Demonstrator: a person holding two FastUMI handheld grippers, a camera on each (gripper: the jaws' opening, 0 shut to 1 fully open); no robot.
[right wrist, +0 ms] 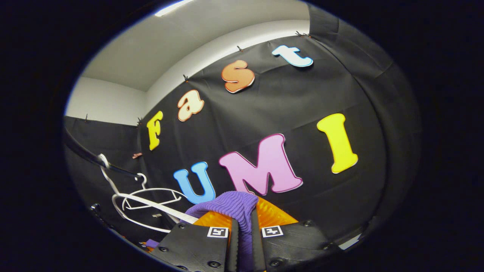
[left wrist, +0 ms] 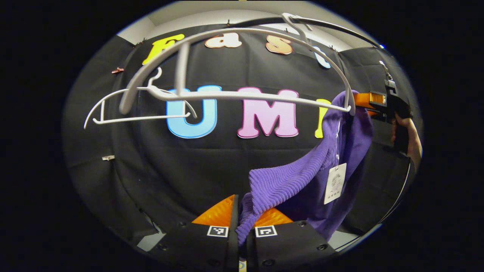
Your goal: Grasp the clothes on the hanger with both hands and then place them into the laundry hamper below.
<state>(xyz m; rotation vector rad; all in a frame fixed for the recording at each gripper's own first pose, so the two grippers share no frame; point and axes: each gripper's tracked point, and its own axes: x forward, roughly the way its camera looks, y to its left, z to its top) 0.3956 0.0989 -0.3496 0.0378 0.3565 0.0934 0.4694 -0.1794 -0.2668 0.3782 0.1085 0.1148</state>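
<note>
Left gripper view: left gripper clamped on purple sweater, right gripper likewise; sweater partly on hanger at 2 o'clock; hamper drop pending.

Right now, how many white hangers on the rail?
2. The near white plastic hanger has the purple knit garment draped off its right end; a bare white hanger hangs behind, left. More may be hidden.

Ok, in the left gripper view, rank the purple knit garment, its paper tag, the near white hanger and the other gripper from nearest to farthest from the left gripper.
1. Purple knit garment: pinched between the fingers.
2. Paper tag: right, hanging.
3. Near white hanger and the other gripper: above and far right; too close to call.
</note>
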